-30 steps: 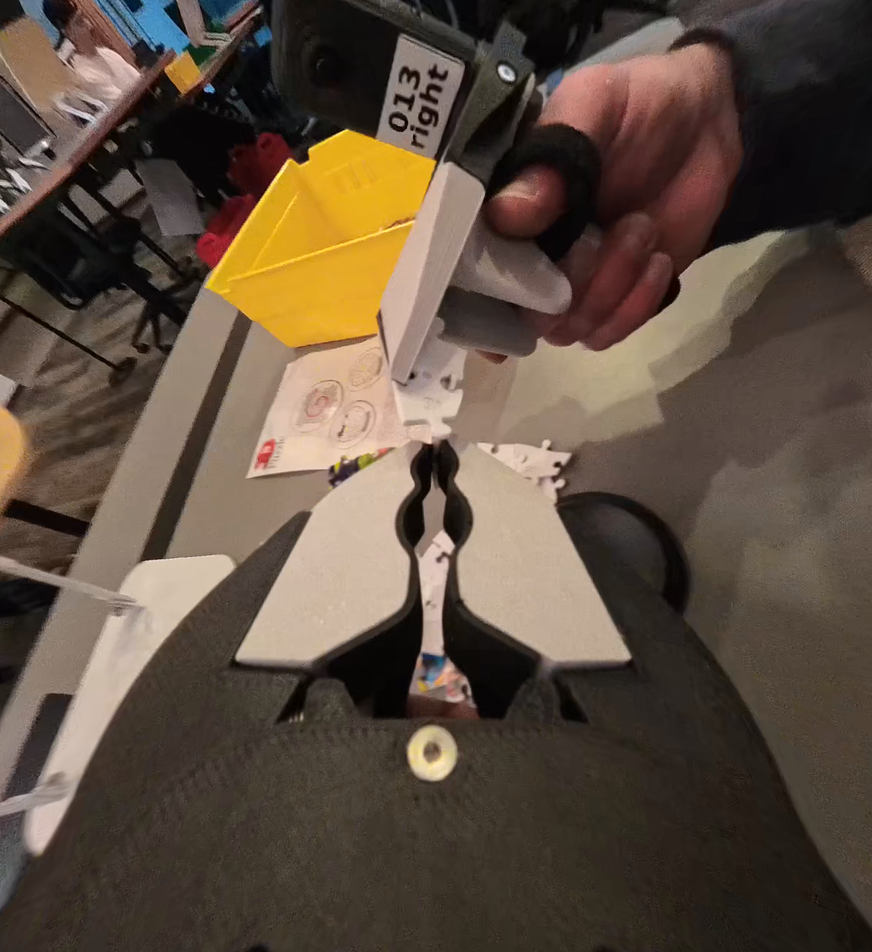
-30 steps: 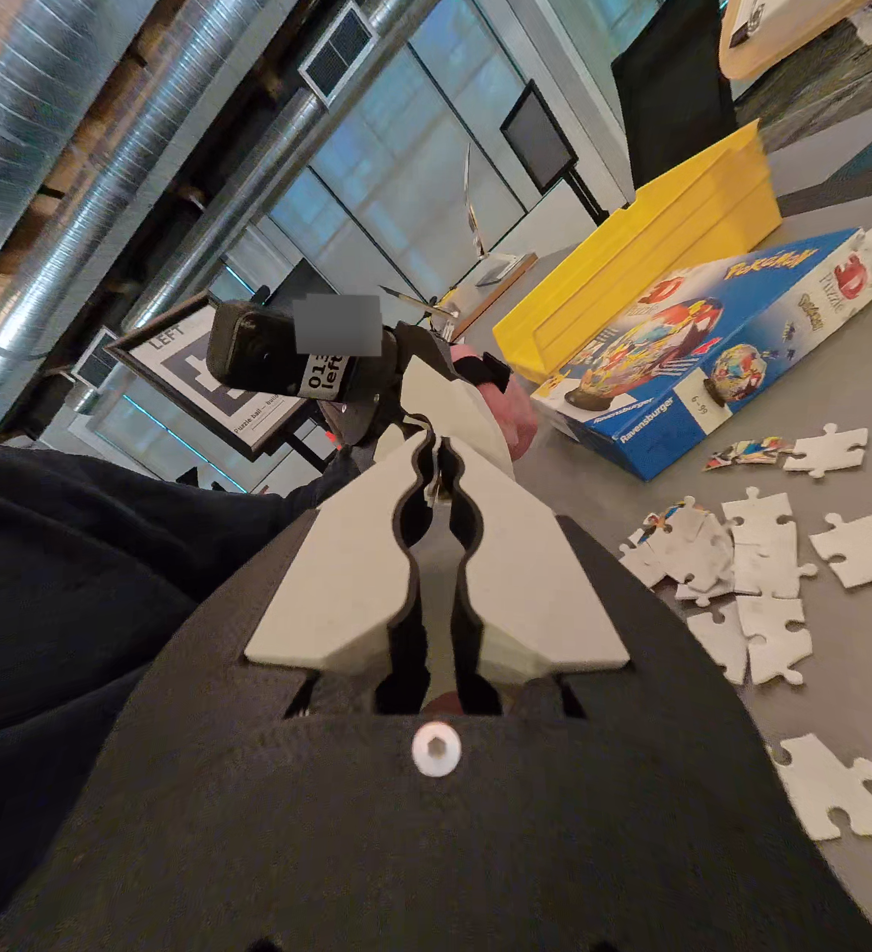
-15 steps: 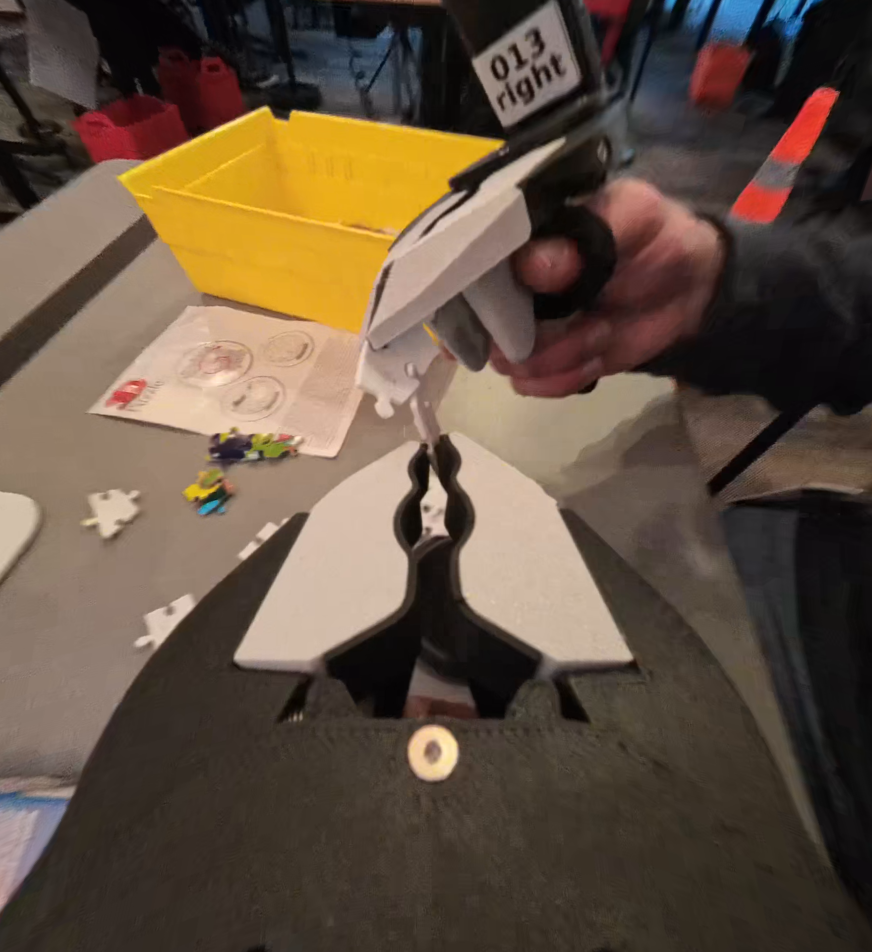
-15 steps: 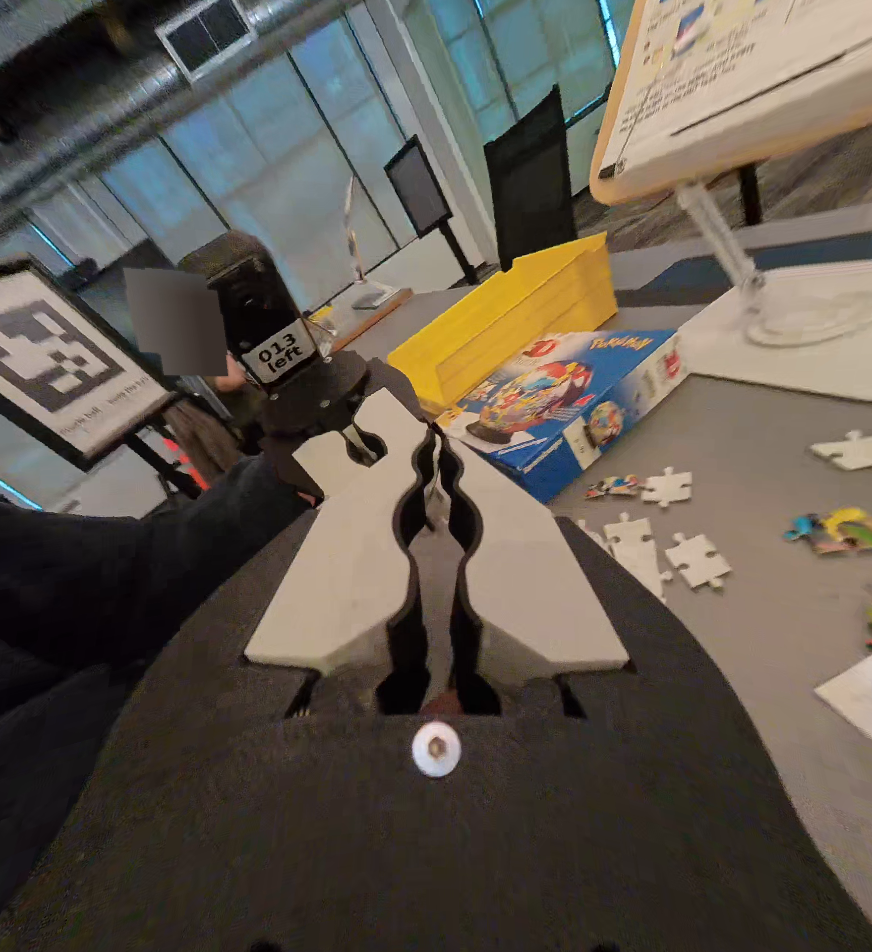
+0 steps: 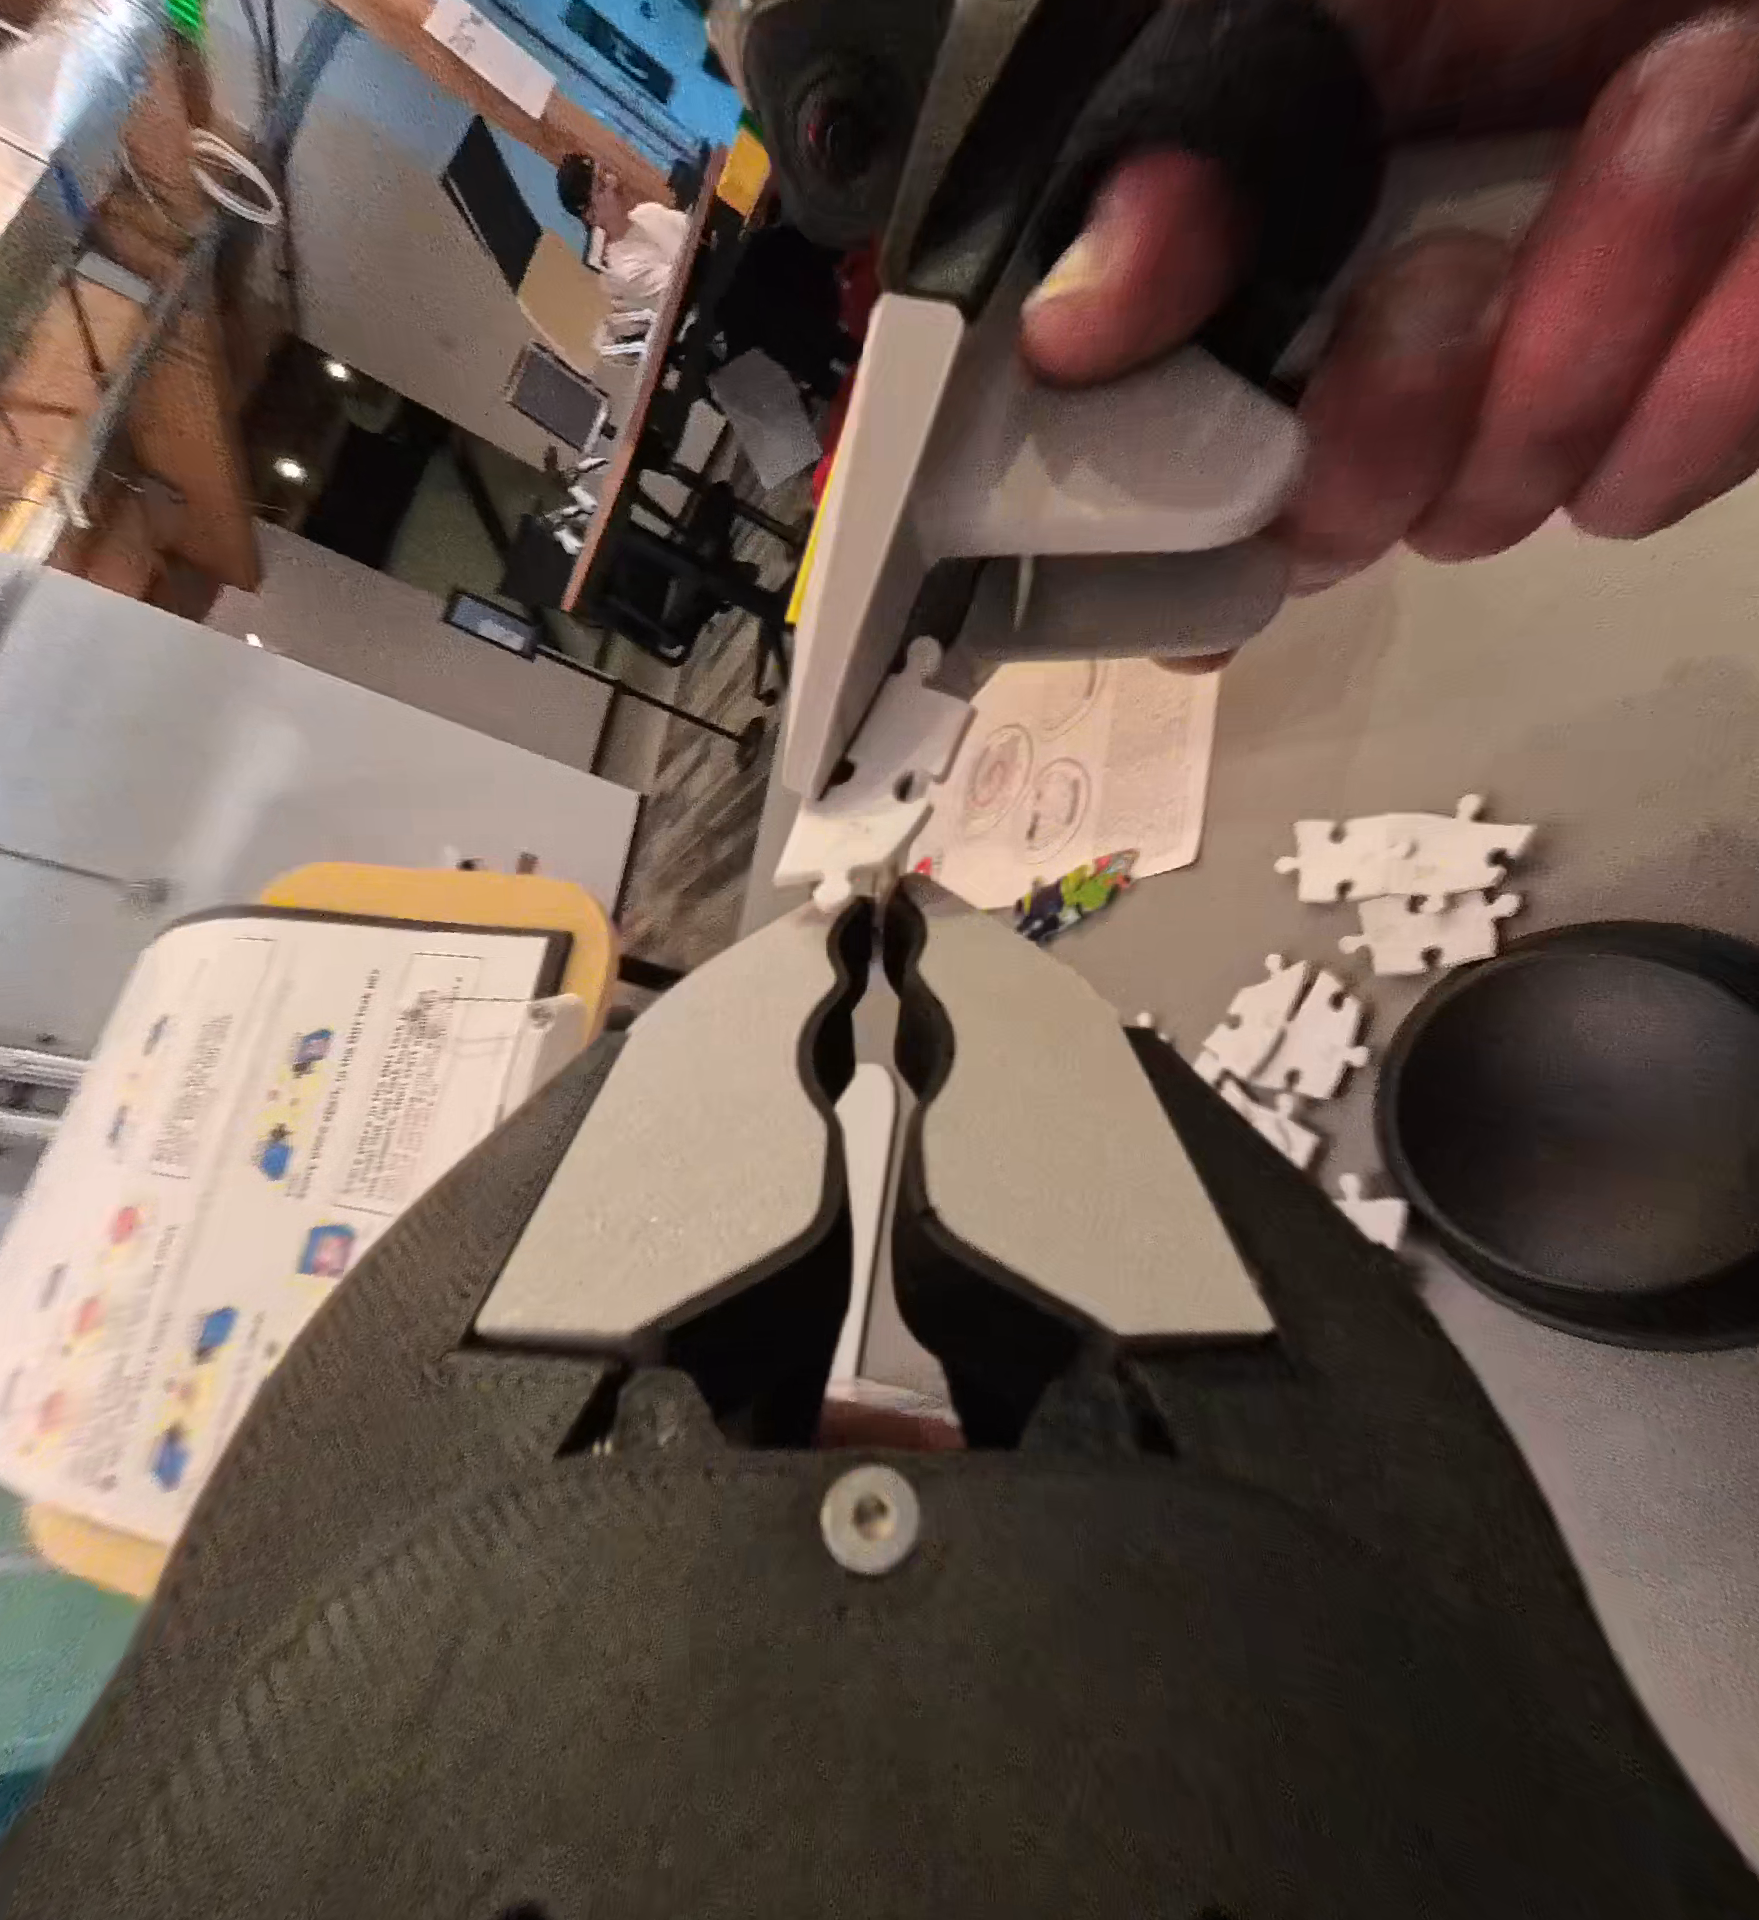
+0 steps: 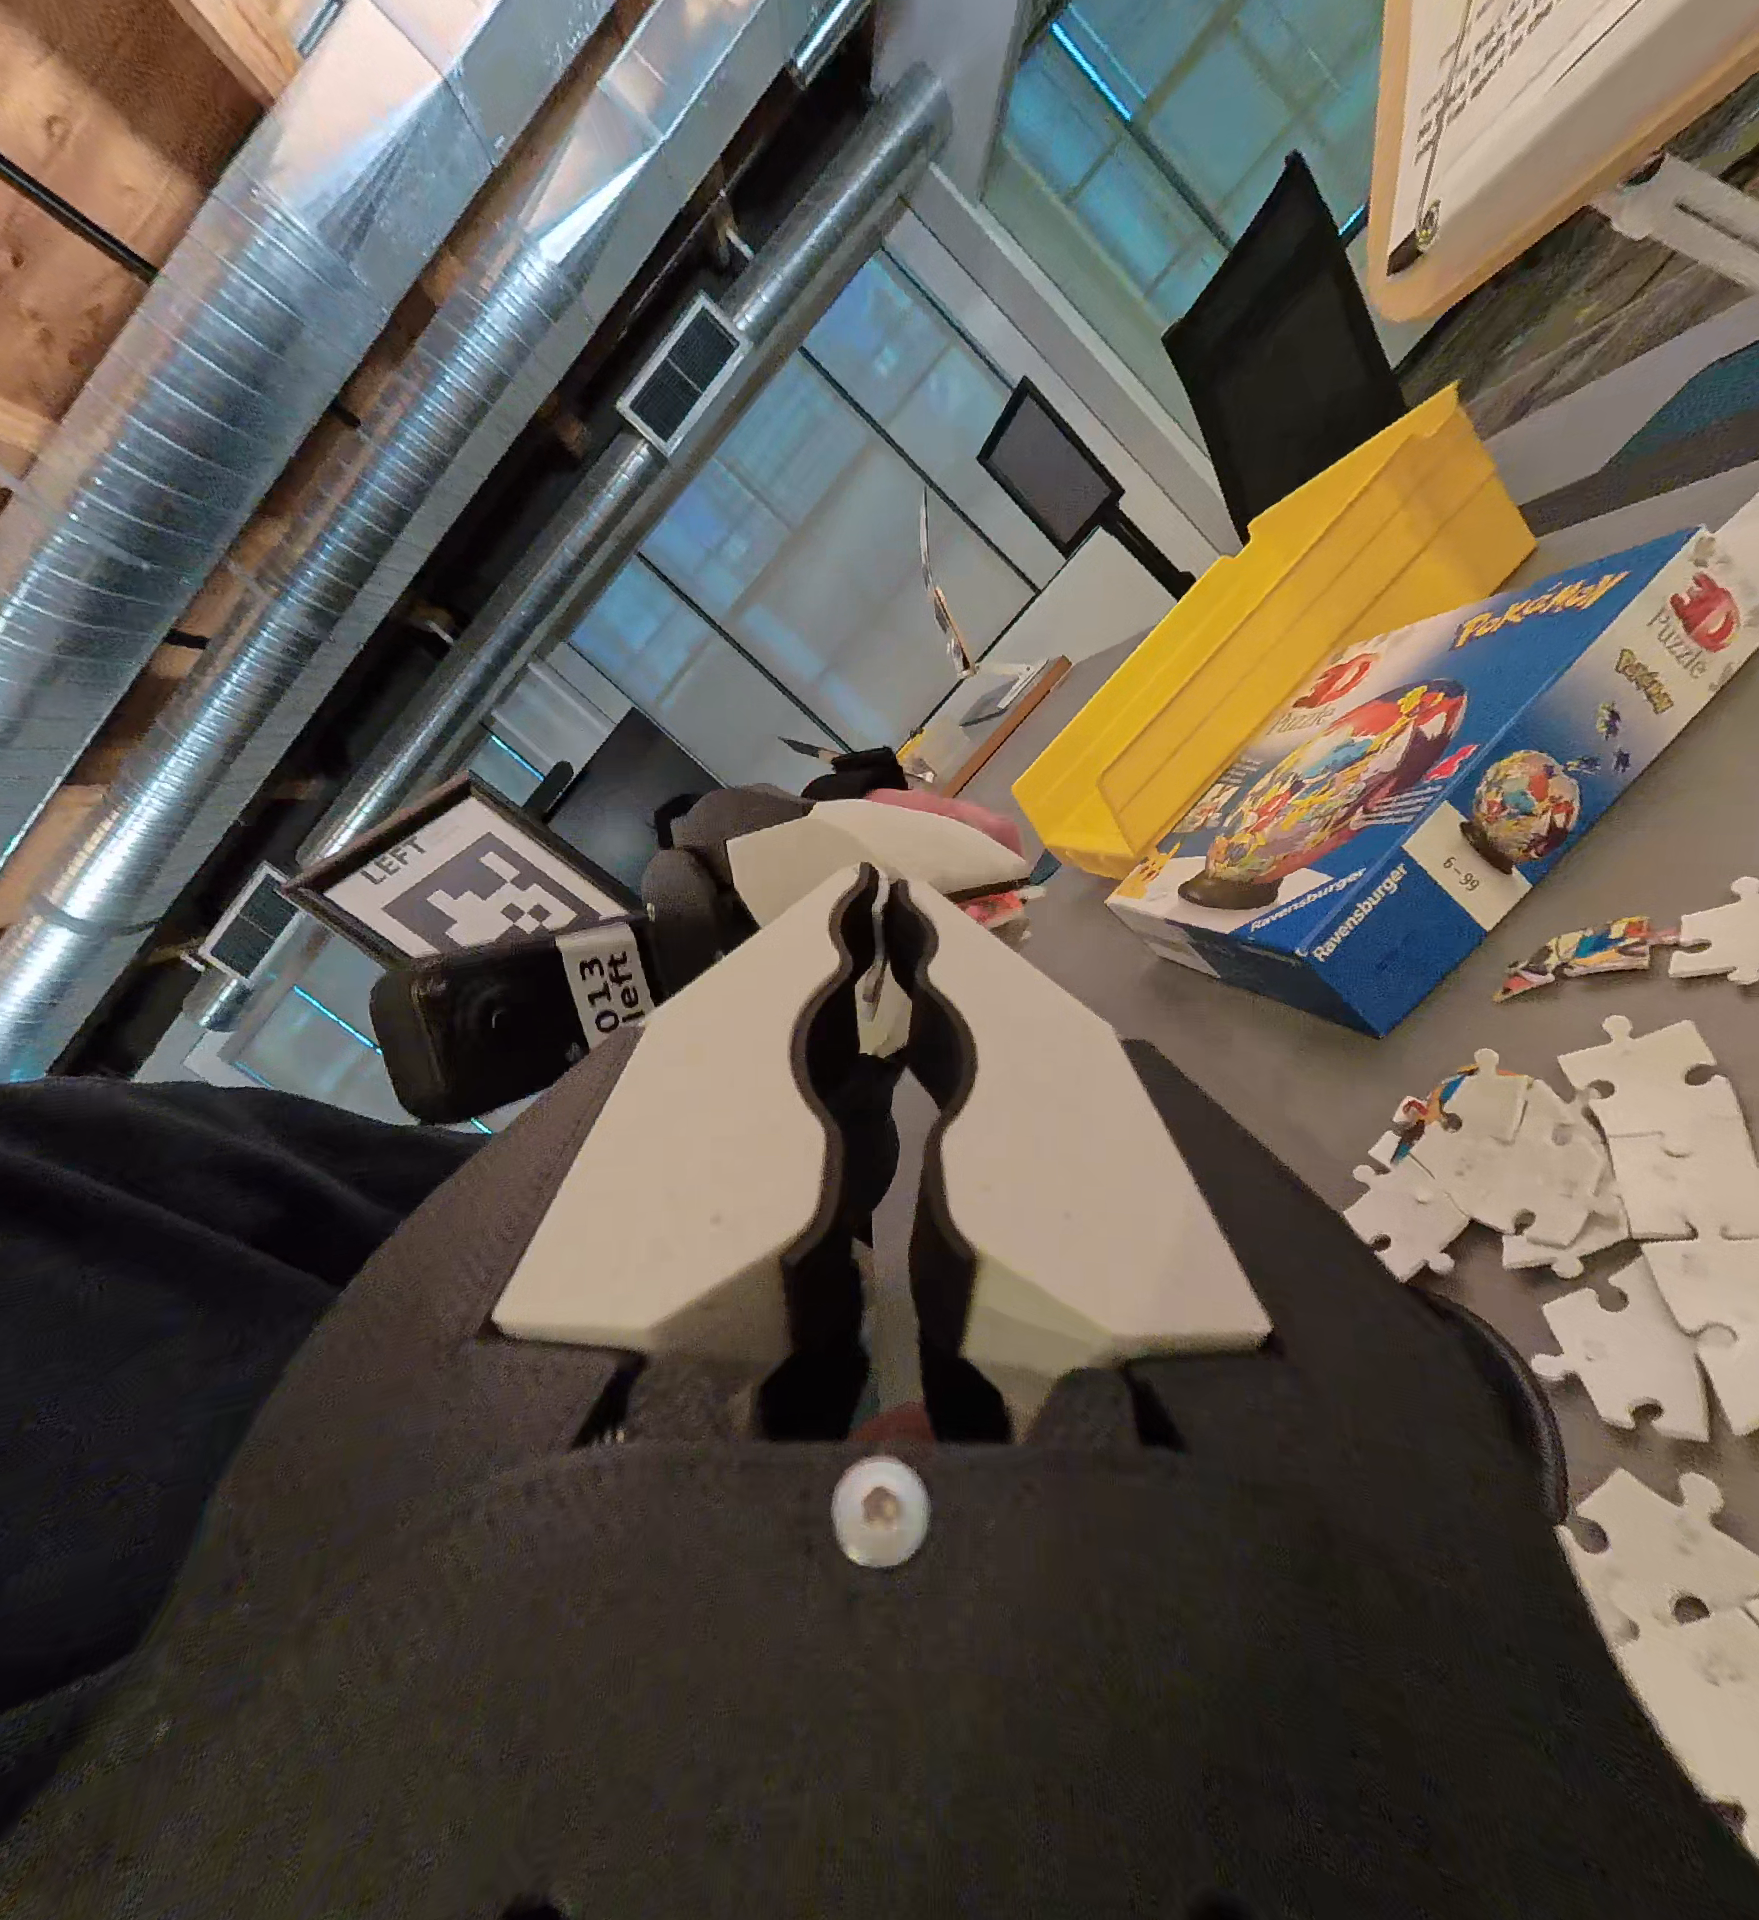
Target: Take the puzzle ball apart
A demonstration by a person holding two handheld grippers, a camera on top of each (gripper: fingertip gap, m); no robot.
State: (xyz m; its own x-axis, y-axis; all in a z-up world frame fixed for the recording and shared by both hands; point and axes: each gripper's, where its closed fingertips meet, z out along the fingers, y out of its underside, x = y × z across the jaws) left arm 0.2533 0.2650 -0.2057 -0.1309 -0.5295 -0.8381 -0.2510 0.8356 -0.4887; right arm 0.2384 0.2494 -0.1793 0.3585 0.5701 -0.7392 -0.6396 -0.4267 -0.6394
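Grey desk (image 5: 1633, 727) fills the workspace. Above it, the left hand-held gripper (image 5: 870, 914) is clenched on the edge of a joined pair of white puzzle pieces (image 5: 870, 821), and the right hand-held gripper (image 5: 833, 774), at 12 o'clock from it, clamps the same pair from above. Loose pieces (image 5: 1405, 862) lie at 2 o'clock, beside a black stand ring (image 5: 1623, 1320). A blue puzzle box (image 6: 1457, 790) and yellow bin (image 6: 1270, 665) sit farther off.

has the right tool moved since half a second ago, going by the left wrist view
Cannot tell. The right tool looms larger and closer, but the yellow bin and the table have swung just as much, so the camera itself moved. It keeps gripping the white puzzle pieces.
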